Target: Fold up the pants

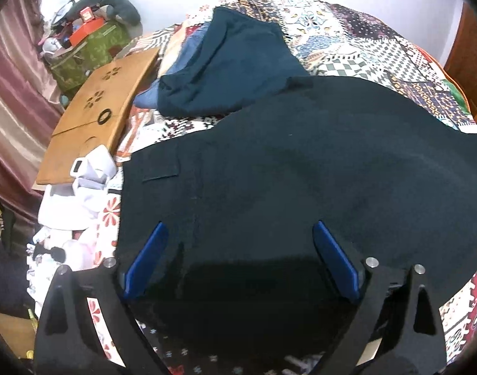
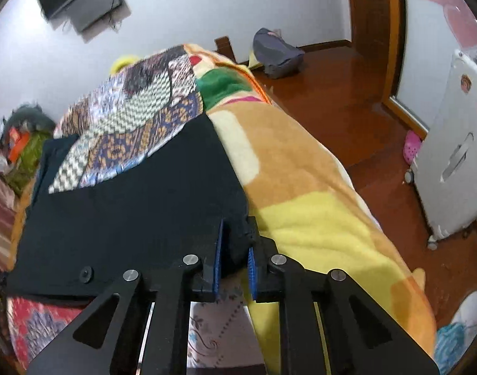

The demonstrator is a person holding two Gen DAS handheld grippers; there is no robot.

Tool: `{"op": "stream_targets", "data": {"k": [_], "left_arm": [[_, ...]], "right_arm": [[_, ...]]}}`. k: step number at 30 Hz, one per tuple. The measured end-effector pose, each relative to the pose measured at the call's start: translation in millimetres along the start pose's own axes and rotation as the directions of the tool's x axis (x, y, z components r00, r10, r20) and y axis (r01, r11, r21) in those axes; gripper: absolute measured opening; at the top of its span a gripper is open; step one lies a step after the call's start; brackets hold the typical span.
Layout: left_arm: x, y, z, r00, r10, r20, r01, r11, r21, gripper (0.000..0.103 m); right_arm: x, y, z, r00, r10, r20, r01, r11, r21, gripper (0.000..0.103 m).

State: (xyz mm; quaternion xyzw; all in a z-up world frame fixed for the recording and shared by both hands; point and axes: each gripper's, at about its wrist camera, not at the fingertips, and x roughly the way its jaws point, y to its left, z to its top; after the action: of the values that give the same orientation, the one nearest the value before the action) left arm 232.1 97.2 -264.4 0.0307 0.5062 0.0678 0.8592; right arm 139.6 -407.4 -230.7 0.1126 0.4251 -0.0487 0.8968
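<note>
The black pants [image 1: 301, 172] lie spread flat on the patchwork bedspread [image 1: 347, 40], a back pocket flap showing at their left side. My left gripper [image 1: 240, 228] hovers over the near part of the pants, its blue pads [image 1: 150, 256] far apart and gripping nothing. In the right wrist view the same pants [image 2: 129, 206] reach the bed's right edge. There my right gripper [image 2: 236, 222] is shut on their near right corner, with black cloth pinched between the blue pads [image 2: 218, 259]. A button [image 2: 85, 272] shows on the near hem.
A folded teal and blue garment [image 1: 232, 62] lies further back on the bed. A wooden lap tray [image 1: 94, 109] and white clutter [image 1: 82, 187] sit to the left. A yellow-orange blanket [image 2: 301, 203] hangs off the right bedside above the wooden floor [image 2: 347, 93], with a white cabinet [image 2: 451, 156] beyond.
</note>
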Motion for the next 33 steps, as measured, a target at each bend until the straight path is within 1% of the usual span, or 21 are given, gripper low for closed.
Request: {"op": "stream_targets", "data": {"k": [1, 2, 4, 5, 7, 8, 9, 10, 11, 13, 14, 16, 17, 18, 20, 21, 23, 25, 28, 31, 33], "left_arm": [[-2.1, 2.8, -0.9, 1.000, 0.007, 0.002, -0.007, 1.000, -0.004, 0.096], [-3.4, 4.4, -1.6, 1.000, 0.011, 0.003, -0.011, 1.000, -0.007, 0.096], [-8.2, 8.6, -3.7, 1.000, 0.017, 0.005, -0.017, 1.000, -0.014, 0.096], [-10.8, 10.1, -4.0, 1.000, 0.014, 0.007, -0.014, 1.000, -0.019, 0.096], [-18.8, 11.6, -3.1, 1.000, 0.003, 0.024, -0.003, 1.000, -0.021, 0.096], [-23.3, 11.4, -0.9, 0.999, -0.003, 0.037, 0.004, 1.000, -0.021, 0.096], [-28.7, 10.6, 2.6, 0.999, -0.011, 0.052, 0.012, 1.000, -0.021, 0.096], [-34.5, 9.0, 7.8, 0.997, -0.024, 0.070, 0.026, 0.999, -0.020, 0.096], [-38.7, 7.1, 13.0, 0.996, -0.038, 0.082, 0.040, 0.999, -0.020, 0.096], [-48.3, 0.9, 25.7, 0.991, -0.079, 0.111, 0.082, 0.997, -0.017, 0.096], [-52.5, -3.5, 32.5, 0.987, -0.098, 0.124, 0.100, 0.995, -0.012, 0.096], [-58.8, -14.2, 46.8, 0.981, -0.133, 0.142, 0.133, 0.991, 0.007, 0.096], [-60.2, -19.7, 53.5, 0.978, -0.148, 0.145, 0.147, 0.989, 0.018, 0.096], [-60.6, -25.7, 60.0, 0.976, -0.163, 0.145, 0.160, 0.987, 0.029, 0.096], [-58.9, -37.4, 70.7, 0.972, -0.190, 0.138, 0.184, 0.982, 0.050, 0.096], [-55.9, -44.1, 77.2, 0.970, -0.205, 0.130, 0.198, 0.978, 0.062, 0.096], [-49.6, -53.0, 84.5, 0.970, -0.215, 0.111, 0.209, 0.976, 0.069, 0.096], [-39.0, -61.3, 91.4, 0.969, -0.233, 0.081, 0.227, 0.971, 0.075, 0.096], [-17.0, -71.3, 98.0, 0.968, -0.252, 0.012, 0.251, 0.965, 0.077, 0.096], [7.8, -80.1, 98.3, 0.967, -0.248, -0.053, 0.252, 0.963, 0.092, 0.096], [23.8, -86.1, 93.5, 0.967, -0.235, -0.100, 0.245, 0.963, 0.111, 0.096]], "right_arm": [[-3.5, 4.3, 1.1, 1.000, -0.021, 0.012, 0.021, 0.999, -0.035, 0.011], [-7.3, 6.9, 3.0, 0.999, -0.041, 0.024, 0.042, 0.997, -0.059, 0.015], [-17.5, 6.4, 7.5, 0.993, -0.102, 0.067, 0.107, 0.992, -0.063, 0.018], [-25.2, 4.5, 10.6, 0.986, -0.133, 0.097, 0.139, 0.988, -0.061, 0.023], [-34.4, 1.8, 15.5, 0.983, -0.141, 0.117, 0.148, 0.988, -0.051, 0.027], [-39.0, 1.1, 18.1, 0.985, -0.125, 0.122, 0.131, 0.990, -0.046, 0.031], [-42.5, 2.7, 21.3, 0.988, -0.101, 0.120, 0.107, 0.993, -0.045, 0.037], [-43.9, 5.8, 24.5, 0.992, -0.069, 0.110, 0.075, 0.996, -0.051, 0.041], [-45.1, 13.5, 28.1, 0.995, -0.013, 0.098, 0.020, 0.998, -0.065, 0.045], [-42.3, 32.2, 33.5, 0.995, 0.070, 0.075, -0.063, 0.994, -0.094, 0.047], [-40.0, 43.3, 36.1, 0.992, 0.113, 0.061, -0.106, 0.988, -0.113, 0.050], [-33.5, 71.1, 40.0, 0.980, 0.197, 0.032, -0.190, 0.970, -0.154, 0.054], [-31.6, 81.5, 39.4, 0.975, 0.222, 0.024, -0.215, 0.962, -0.169, 0.056], [-27.3, 101.3, 42.0, 0.965, 0.261, 0.006, -0.255, 0.945, -0.203, 0.058], [-20.8, 127.9, 42.0, 0.952, 0.305, -0.016, -0.299, 0.921, -0.248, 0.060], [-14.9, 145.3, 43.3, 0.941, 0.336, -0.036, -0.333, 0.903, -0.273, 0.063], [-5.7, 167.4, 44.2, 0.925, 0.374, -0.064, -0.375, 0.877, -0.301, 0.066], [10.5, 193.5, 45.7, 0.915, 0.391, -0.097, -0.400, 0.854, -0.332, 0.067], [37.8, 215.6, 45.9, 0.907, 0.391, -0.158, -0.422, 0.840, -0.341, 0.068], [61.6, 222.5, 38.9, 0.899, 0.374, -0.227, -0.432, 0.840, -0.327, 0.068], [80.5, 225.4, 32.1, 0.896, 0.343, -0.284, -0.426, 0.844, -0.326, 0.068]]}}
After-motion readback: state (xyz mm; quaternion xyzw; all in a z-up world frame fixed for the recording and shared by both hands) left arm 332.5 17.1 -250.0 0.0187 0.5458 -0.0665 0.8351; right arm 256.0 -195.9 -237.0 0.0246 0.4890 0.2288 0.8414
